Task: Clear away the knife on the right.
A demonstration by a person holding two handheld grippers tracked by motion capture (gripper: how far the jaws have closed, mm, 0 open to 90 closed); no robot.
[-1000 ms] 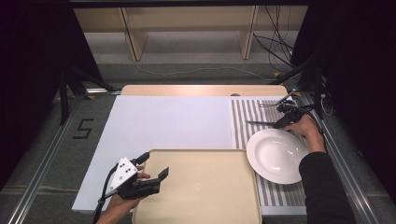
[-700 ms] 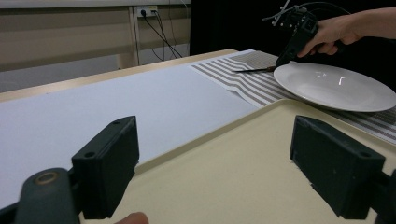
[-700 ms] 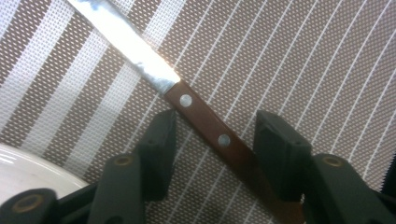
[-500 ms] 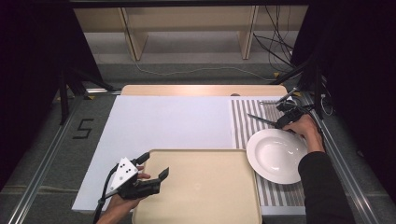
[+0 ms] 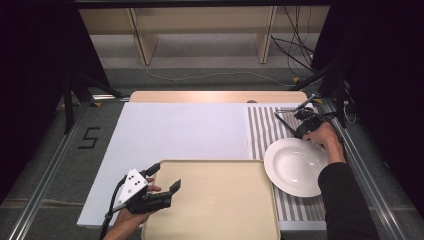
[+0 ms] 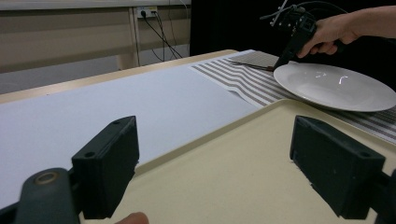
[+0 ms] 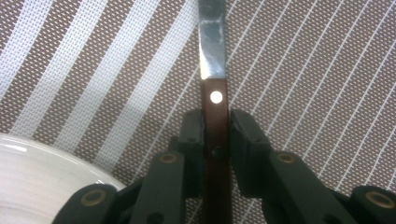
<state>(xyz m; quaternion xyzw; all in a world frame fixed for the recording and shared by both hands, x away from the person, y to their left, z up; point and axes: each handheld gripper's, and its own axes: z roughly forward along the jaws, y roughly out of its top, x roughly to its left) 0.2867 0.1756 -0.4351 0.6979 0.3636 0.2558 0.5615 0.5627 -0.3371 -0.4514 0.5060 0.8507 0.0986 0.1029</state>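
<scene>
A knife with a brown wooden handle (image 7: 215,122) and a steel blade (image 7: 211,42) lies on the striped placemat (image 5: 265,131), just beyond a white plate (image 5: 295,167). My right gripper (image 7: 215,135) points down at it. Its jaws have just been closing and now press on both sides of the handle. From the high view the knife (image 5: 283,121) stretches left of the right gripper (image 5: 300,132). My left gripper (image 5: 165,176) hovers open over the left edge of a beige tray (image 5: 215,200), jaws wide apart with nothing between them.
A white mat (image 5: 185,131) covers the table's middle and left. The placemat (image 6: 243,81) runs down the right side under the plate (image 6: 334,86). The tray (image 6: 224,177) sits at the front centre, close to the plate. A wooden table edge (image 5: 215,96) lies at the back.
The right gripper's jaws have closed in onto the knife handle. Both hands stayed where they were, and the plate and tray did not move.
</scene>
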